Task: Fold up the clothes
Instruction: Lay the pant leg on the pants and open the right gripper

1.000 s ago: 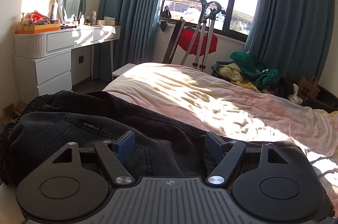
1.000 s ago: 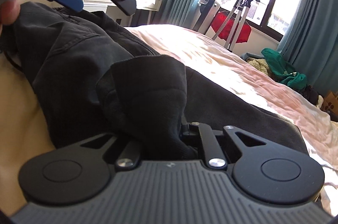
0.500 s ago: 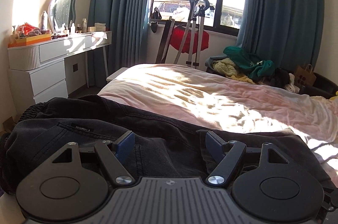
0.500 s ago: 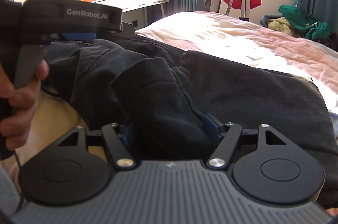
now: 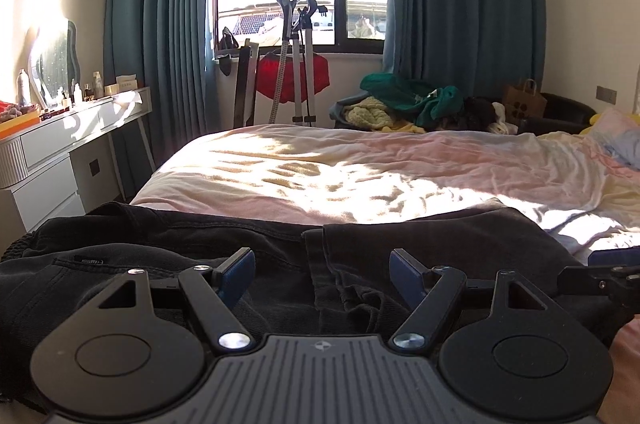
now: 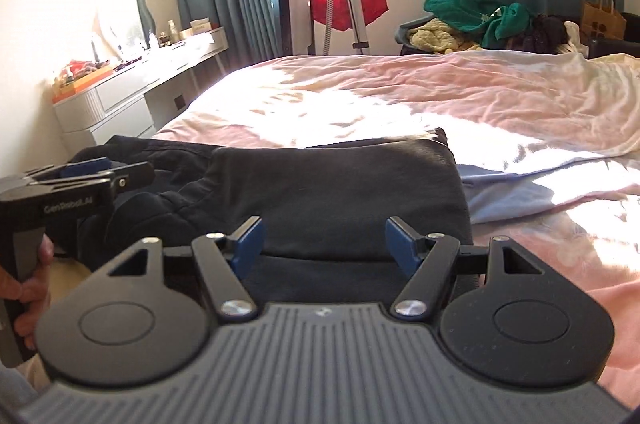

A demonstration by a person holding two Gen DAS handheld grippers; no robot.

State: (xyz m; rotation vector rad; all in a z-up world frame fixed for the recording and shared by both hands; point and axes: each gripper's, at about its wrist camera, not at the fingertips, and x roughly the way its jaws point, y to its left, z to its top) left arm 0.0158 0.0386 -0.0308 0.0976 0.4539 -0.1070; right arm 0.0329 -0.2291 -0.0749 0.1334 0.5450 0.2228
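on the bed (image 5: 360, 179), black trousers (image 6: 340, 191) lie folded, untouched.

The left tool (image 6: 86, 165) reads "GenRobot.AI"; a label (image 5: 89, 259) on the dark garment (image 5: 256, 244) seems illegible.

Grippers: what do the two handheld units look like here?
Both are alike: the right gripper and the left gripper have black linkage arms, round black discs, silver pivot screws, blue pads and a ribbed grey body. The left's handle reads GenRobot.AI. No sleeves or cables visible.

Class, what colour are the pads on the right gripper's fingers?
Blue. The pads on the right gripper show best in the right wrist view.
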